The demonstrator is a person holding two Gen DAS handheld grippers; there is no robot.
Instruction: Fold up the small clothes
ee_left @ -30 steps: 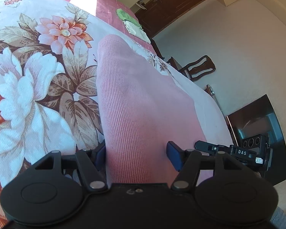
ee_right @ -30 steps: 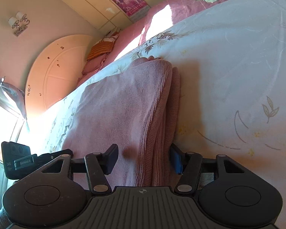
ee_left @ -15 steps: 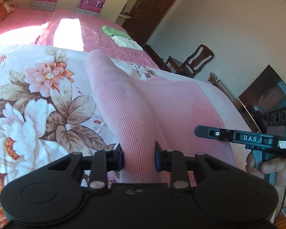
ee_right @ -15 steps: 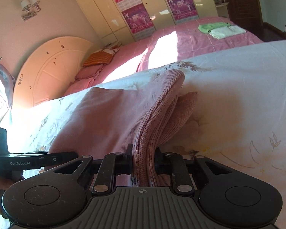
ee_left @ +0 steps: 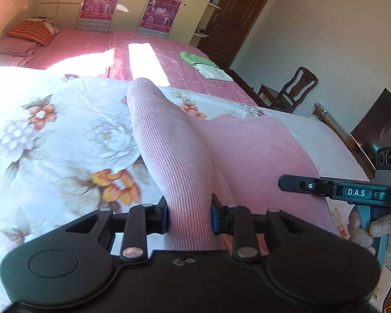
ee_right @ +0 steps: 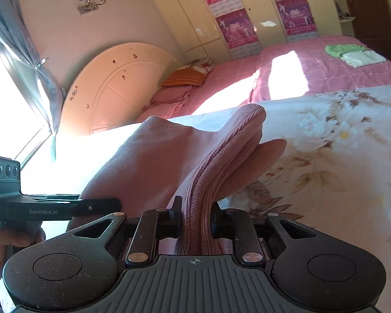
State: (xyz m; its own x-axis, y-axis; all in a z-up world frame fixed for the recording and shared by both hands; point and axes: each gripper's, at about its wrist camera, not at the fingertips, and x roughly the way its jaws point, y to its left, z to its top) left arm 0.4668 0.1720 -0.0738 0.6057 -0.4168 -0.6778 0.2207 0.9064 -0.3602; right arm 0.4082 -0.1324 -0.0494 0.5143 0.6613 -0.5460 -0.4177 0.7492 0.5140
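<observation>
A pink ribbed knit garment (ee_left: 185, 156) lies on the floral bedspread (ee_left: 52, 140). My left gripper (ee_left: 189, 217) is shut on one bunched edge of it and holds it raised above the bed. My right gripper (ee_right: 196, 219) is shut on another bunched, layered edge of the pink garment (ee_right: 169, 156), also raised. The cloth hangs between the two grippers. The right gripper shows at the right of the left wrist view (ee_left: 352, 190), and the left gripper at the left of the right wrist view (ee_right: 52, 208).
A pink bed (ee_right: 325, 70) behind holds folded green and white cloths (ee_right: 354, 54) and an orange striped pillow (ee_left: 31, 30). A wooden chair (ee_left: 289, 91) and a dark screen (ee_left: 378, 130) stand at the right. A headboard (ee_right: 112, 86) and window are on the left.
Both grippers closed on the garment's edges and lifted it off the bedspread. The views tilted up from the bed toward the room.
</observation>
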